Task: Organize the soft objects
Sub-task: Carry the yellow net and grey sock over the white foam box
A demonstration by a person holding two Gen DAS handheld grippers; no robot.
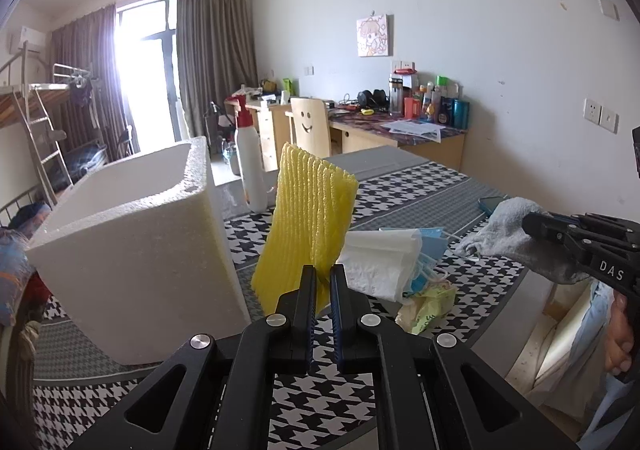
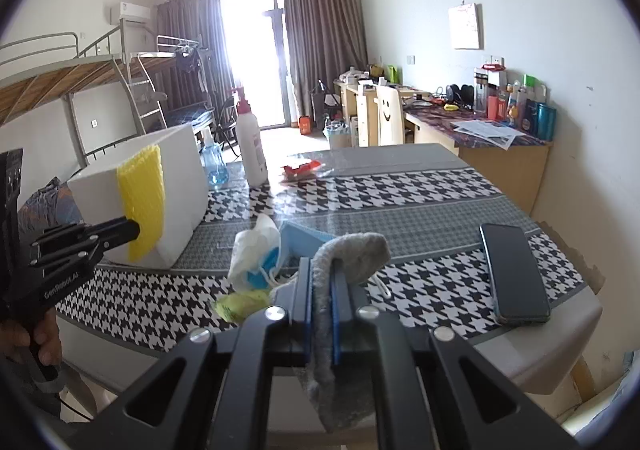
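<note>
At the left side stands a white foam box [image 1: 132,250] on the counter [image 2: 420,189], which has a black and white houndstooth cover. Just beside the box, the left claw [image 1: 322,282] is closed tight on the lower edge of a yellow foam net [image 1: 308,226]; the net stands upright, lifted above the counter. In the right wrist view the net is seen in front of the box wall. Behind the box there is a white bottle with a red pump [image 1: 250,161], and a blue spray bottle [image 2: 214,163] near it. In the middle of the counter lies a small pile: a white plastic bag [image 1: 380,262], blue face masks [image 1: 432,246] and a yellow-green wrapper [image 1: 428,306], all touching each other. More to the right, the right claw [image 2: 322,290] is shut on a grey cloth [image 2: 352,254]; the cloth goes between the two fingers, one end hangs down under the claw and the other end curls over the tips. At the far right a dark phone [image 2: 516,274] lies flat near the counter edge
</note>
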